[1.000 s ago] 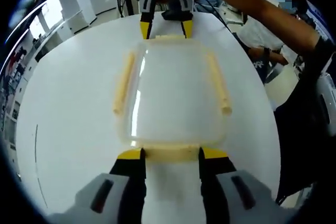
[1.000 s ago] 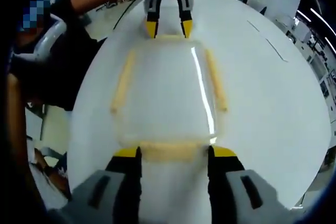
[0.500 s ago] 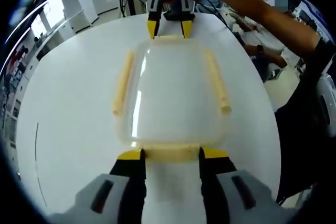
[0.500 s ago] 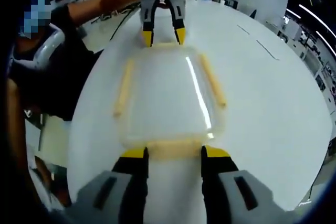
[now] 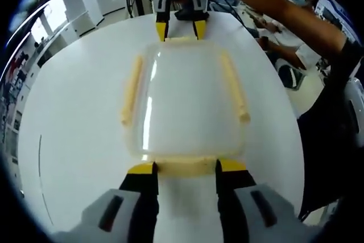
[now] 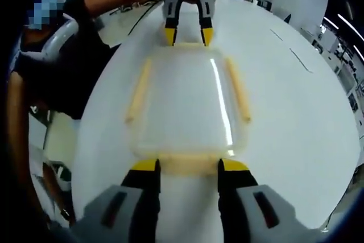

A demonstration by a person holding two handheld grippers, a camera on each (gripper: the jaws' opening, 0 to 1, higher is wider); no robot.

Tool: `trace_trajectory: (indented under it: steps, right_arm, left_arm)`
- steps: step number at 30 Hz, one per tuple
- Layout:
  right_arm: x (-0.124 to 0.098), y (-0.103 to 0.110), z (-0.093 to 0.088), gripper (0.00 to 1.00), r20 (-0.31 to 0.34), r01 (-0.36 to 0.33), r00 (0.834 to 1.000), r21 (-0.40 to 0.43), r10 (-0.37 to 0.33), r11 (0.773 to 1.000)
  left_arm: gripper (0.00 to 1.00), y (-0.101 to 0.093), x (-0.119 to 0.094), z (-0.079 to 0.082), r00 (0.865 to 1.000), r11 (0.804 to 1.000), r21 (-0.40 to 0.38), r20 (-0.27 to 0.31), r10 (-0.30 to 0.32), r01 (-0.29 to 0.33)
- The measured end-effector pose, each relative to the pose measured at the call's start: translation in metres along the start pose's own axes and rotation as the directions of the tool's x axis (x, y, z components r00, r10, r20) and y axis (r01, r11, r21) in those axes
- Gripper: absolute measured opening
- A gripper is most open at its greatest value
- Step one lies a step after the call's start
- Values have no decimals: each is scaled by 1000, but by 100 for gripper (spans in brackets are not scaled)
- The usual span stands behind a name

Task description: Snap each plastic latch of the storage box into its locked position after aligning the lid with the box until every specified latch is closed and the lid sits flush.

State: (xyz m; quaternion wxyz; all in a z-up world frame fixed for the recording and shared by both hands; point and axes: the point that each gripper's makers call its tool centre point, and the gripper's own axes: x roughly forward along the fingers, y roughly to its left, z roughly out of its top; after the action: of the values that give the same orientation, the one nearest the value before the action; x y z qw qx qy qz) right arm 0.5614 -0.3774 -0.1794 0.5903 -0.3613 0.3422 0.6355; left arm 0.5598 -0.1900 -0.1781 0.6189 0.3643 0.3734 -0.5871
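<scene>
Storage box (image 5: 185,103) on the white bench (image 5: 74,112), a tool at each short end.

The clear lid (image 6: 185,103) sits on the box with pale yellow latches on all four sides; whether any has clicked home cannot be told. In the left gripper view the left tool (image 5: 185,167) stands spread at 6 o'clock, its yellow tips bracketing the near latch (image 5: 186,166), and the right tool (image 5: 181,28) straddles the far latch (image 5: 181,39) at 12. In the right gripper view the right tool (image 6: 186,166) is equally spread about its own end latch (image 6: 186,165), the left tool (image 6: 187,35) opposite. Neither pinches anything. Pressing both end latches evenly, straight down and inward, should keep the lid from rocking; the long side latches (image 5: 131,89) likely follow.
</scene>
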Motion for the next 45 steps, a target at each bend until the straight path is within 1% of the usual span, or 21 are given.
trace_trajectory:
  steps: [2, 5, 9, 12, 15, 16, 17, 19, 21, 26, 31, 32, 33, 35, 37, 38, 42, 45]
  right_arm:
    - [0, -1, -2, 36, 7, 1, 1000, 16, -2, 1000]
    - [1, 0, -2, 35, 9, 3, 1000, 26, -3, 1000]
    - [1, -1, -2, 35, -29, 0, 1000, 41, 1, 999]
    - [1, -3, -4, 35, -111, 10, 994, 54, -4, 998]
    - [1, -3, -5, 35, -146, 15, 989, 55, -7, 998]
    - [-1, -4, -6, 35, -159, 11, 987, 58, -2, 998]
    - [-2, -2, -7, 35, -165, 1, 986, 77, 12, 997]
    - [-5, -2, -9, 35, -162, -10, 987, 92, 25, 996]
    - [-5, -2, -10, 35, -157, -11, 987, 96, 26, 995]
    - [-4, -4, -4, 35, -135, -11, 991, 92, 23, 996]
    - [-7, -6, 1, 35, -129, 3, 992, 86, 8, 996]
    - [-11, -7, 4, 35, -120, 12, 993, 108, 1, 994]
    - [-14, -9, 6, 35, -121, 25, 993, 111, -11, 994]
    - [-20, -6, 11, 35, -100, 37, 995, 118, -25, 992]
    - [-26, -1, 18, 35, -81, 51, 996, 111, -42, 993]
    - [-29, -2, 20, 35, -78, 64, 995, 103, -56, 993]
    - [-40, -3, 21, 35, -86, 83, 993, 91, -75, 992]
    - [-48, -1, 23, 35, -78, 94, 993, 74, -88, 993]
  left_arm:
    - [37, 0, 0, -1, 1000, 1000, -6, -8, 2, -2]
    - [37, 1, -1, -1, 1000, 1000, -8, 10, 0, 1]
    - [36, 1, -1, 0, 999, 1000, -13, 42, -1, 2]
    - [36, 2, -1, 1, 999, 1000, -11, 43, 0, 0]
    - [36, 2, -1, 2, 999, 1000, -9, 49, 0, 1]
    - [36, 2, -1, 3, 998, 1000, -6, 60, -3, 3]
    - [36, 1, -1, 4, 997, 1000, -4, 72, -9, 9]
    - [36, 0, -1, 7, 993, 999, -21, 110, -41, 43]
    - [36, 1, -3, 8, 992, 999, -5, 120, -35, 36]
    - [36, 5, -13, 8, 991, 999, -5, 129, -44, 45]
    - [36, 6, -17, 7, 992, 1000, 9, 122, -28, 27]
    - [36, 8, -19, 7, 992, 1000, 24, 123, -13, 10]
    - [36, 10, -23, 9, 991, 1000, 29, 137, -5, 1]
    - [36, 11, -28, 8, 989, 999, 33, 148, -5, 0]
    - [36, 11, -32, 9, 988, 999, 37, 153, -10, 4]
    - [36, 11, -34, 11, 988, 999, 42, 157, -3, -3]
    - [36, 10, -42, 19, 986, 999, 51, 167, 7, -15]
    - [36, 7, -50, 25, 984, 998, 60, 175, 13, -23]
